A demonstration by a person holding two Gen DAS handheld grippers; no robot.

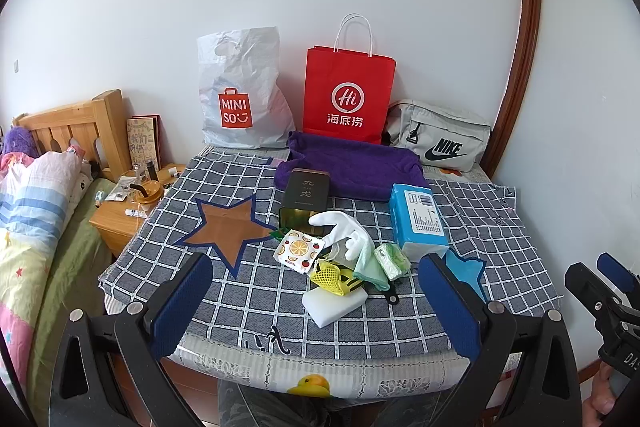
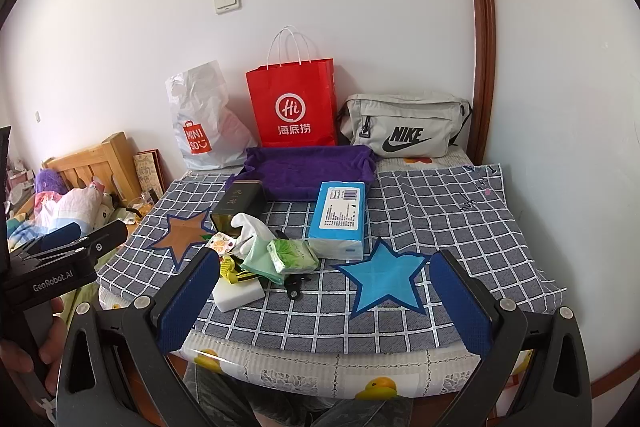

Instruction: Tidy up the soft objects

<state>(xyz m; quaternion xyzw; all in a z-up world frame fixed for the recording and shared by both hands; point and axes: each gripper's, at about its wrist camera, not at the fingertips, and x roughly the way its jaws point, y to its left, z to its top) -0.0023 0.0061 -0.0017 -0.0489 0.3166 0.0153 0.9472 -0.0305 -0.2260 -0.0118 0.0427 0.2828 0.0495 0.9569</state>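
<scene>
Grey white-checked tablecloth (image 1: pixel 256 291), purple towel (image 1: pixel 360 167), red paper bag (image 1: pixel 348 95), blue star (image 2: pixel 386 277)

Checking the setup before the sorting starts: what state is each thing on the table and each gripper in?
left gripper: open, empty
right gripper: open, empty
dark tin: lying on its side, open
red paper bag: upright
purple towel: folded into a tray shape
blue tissue pack: lying flat, sealed

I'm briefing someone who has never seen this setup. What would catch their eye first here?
Probably the red paper bag standing against the wall at the table's far edge, between a white Miniso bag and a grey Nike pouch. Next, the two stars on the checked cloth: a brown star on the left and a blue star on the right, with a heap of small soft items between them.
</scene>
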